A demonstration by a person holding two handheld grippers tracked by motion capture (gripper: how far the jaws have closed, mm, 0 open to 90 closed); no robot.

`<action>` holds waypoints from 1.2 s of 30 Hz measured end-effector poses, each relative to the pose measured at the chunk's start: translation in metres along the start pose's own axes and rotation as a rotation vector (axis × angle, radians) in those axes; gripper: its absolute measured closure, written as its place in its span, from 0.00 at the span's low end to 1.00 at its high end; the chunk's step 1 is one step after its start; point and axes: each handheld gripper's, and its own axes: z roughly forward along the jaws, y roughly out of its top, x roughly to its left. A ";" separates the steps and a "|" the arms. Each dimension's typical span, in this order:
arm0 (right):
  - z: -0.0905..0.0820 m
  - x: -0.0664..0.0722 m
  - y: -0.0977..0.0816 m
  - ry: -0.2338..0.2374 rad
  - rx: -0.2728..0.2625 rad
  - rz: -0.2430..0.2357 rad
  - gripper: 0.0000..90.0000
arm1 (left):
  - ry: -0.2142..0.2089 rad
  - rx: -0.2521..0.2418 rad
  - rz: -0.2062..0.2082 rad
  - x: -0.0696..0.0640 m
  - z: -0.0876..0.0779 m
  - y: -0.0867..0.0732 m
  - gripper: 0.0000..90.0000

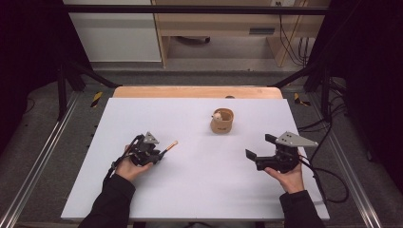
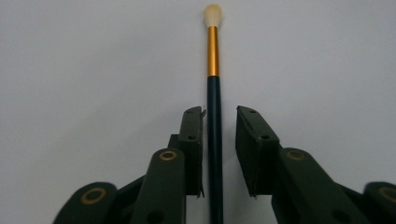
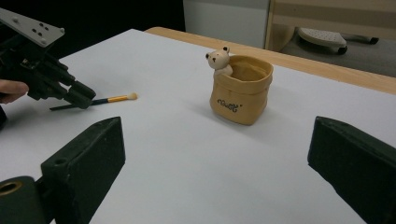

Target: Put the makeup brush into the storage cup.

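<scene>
Left gripper view – brush (image 2: 214, 107), dark handle, gold ferrule, pale tip, between slightly parted jaws; right jaws wide open.

thin brush (image 2: 214, 116), dark handle, gold ferrule, pale tip, flat on table

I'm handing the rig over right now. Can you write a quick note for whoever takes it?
Left gripper: low over the table, jaws around the dark handle of the makeup brush. One pad is against the handle, with a gap on the other side, so no firm grip yet.
Right gripper: open and holding nothing, facing the pouch.
Brush: lying flat on the white table, bristles pointing away from the left gripper.
Bear pouch: upright toward the far middle of the table, mouth open.
Done: left gripper lined up on the brush.
Left: probably close on the handle, lift, and drop the brush into the pouch.
</scene>
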 end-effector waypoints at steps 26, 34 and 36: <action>-0.002 -0.001 0.001 -0.007 0.003 -0.002 0.05 | 0.029 -0.026 -0.012 -0.007 -0.023 0.015 0.36; -0.002 -0.001 0.001 -0.012 0.003 0.000 0.05 | 0.009 -0.006 -0.002 -0.009 -0.024 0.019 0.31; -0.002 -0.001 0.001 -0.014 0.003 0.000 0.05 | 0.004 0.004 -0.004 -0.009 -0.023 0.020 0.30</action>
